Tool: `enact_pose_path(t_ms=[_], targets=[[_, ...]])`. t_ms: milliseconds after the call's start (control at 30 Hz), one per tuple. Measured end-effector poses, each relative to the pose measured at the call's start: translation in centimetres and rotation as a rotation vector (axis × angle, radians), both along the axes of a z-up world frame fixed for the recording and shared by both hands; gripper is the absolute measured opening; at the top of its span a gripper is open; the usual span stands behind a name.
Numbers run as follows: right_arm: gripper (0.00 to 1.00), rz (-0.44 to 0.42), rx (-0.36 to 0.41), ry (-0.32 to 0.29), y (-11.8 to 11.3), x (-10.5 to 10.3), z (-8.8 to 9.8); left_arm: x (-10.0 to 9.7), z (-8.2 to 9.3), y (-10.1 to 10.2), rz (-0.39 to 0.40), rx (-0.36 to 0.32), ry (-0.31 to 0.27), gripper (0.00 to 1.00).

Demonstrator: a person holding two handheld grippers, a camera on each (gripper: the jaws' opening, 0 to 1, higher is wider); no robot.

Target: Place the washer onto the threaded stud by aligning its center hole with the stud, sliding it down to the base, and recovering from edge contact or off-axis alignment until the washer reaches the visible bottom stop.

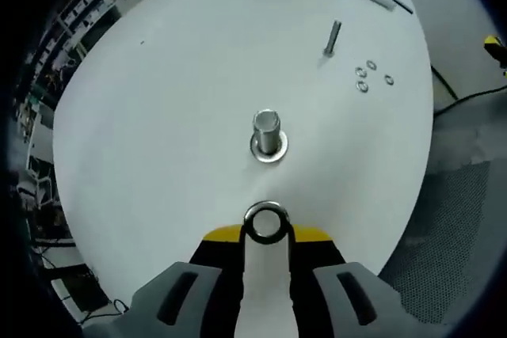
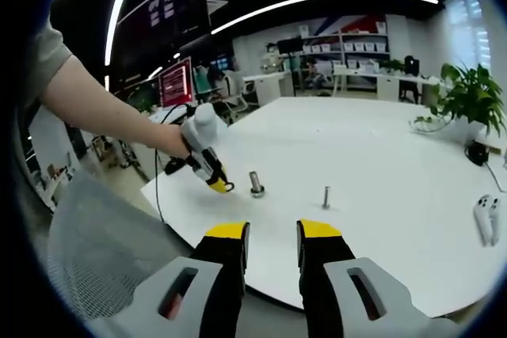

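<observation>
left gripper (image 1: pixel 267 231) pinches a washer (image 1: pixel 266 223) betw its yellow-tipped jaws, held flat just short of the stud (image 1: pixel 268 134). stud stands upright on the white table (image 1: pixel 158 116) w/ a ring at its base. farther off, a second bolt (image 1: pixel 332 39) stands beside a few spare washers (image 1: pixel 367 74). right gripper (image 2: pixel 273 247) hangs at the table edge, jaws spread w/ nothing betw them, well apart from the stud. a controller (image 2: pixel 485 218) lies at the table's far right.
</observation>
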State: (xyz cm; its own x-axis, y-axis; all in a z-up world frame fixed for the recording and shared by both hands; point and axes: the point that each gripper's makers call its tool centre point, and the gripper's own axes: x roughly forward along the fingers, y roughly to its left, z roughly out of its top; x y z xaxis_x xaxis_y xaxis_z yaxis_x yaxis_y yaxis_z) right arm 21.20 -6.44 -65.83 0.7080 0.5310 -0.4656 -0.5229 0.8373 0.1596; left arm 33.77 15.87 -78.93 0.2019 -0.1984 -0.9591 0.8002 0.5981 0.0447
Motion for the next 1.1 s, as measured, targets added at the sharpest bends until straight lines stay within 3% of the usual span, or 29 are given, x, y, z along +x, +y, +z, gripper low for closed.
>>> enact_pose_path(t_ms=[400, 1100], targets=[[0.27, 0.007, -0.008, 0.002, 0.1, -0.1, -0.1, 1.9, 2.7, -2.9, -0.064, -0.034, -0.045, 0.18], [0.26, -0.001, -0.008, 0.0, 0.0, -0.1, -0.1, 3.3, 0.8, -4.9, -0.106, 0.009, -0.027, 0.18]])
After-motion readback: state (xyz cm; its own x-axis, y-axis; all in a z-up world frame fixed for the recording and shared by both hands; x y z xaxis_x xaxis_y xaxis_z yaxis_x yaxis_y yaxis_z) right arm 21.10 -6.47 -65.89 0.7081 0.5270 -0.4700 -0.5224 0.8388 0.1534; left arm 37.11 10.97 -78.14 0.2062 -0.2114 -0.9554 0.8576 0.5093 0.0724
